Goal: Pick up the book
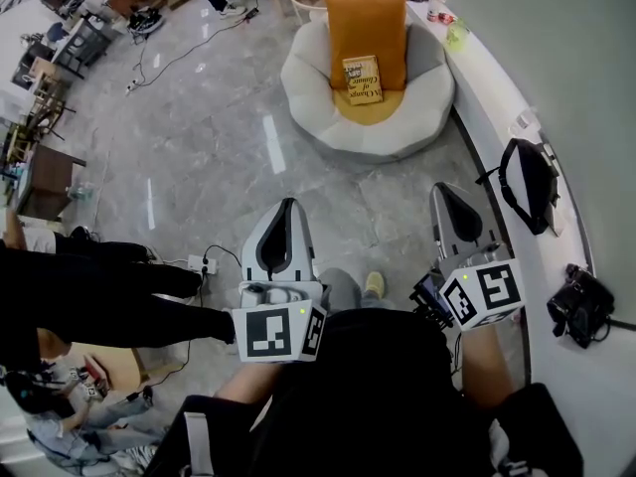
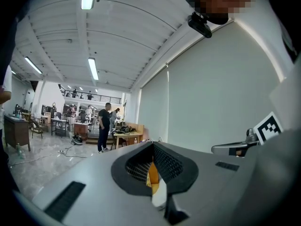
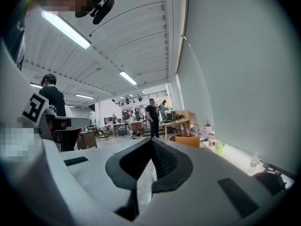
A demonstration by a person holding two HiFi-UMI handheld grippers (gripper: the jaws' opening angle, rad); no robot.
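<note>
Left gripper (image 1: 287,207) and right gripper (image 1: 446,192) pressed together, empty; book (image 1: 363,79) lies well ahead: approach first, spread before contact.

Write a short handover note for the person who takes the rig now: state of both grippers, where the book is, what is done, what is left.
Left gripper: shut, empty, held near the body, pointing forward.
Right gripper: shut, empty, also near the body.
Book: on the orange cushion in the white round chair, ahead across the floor, untouched.
Done: nothing yet.
Left: go to the chair, open a gripper, close it on the book, lift it.
</note>
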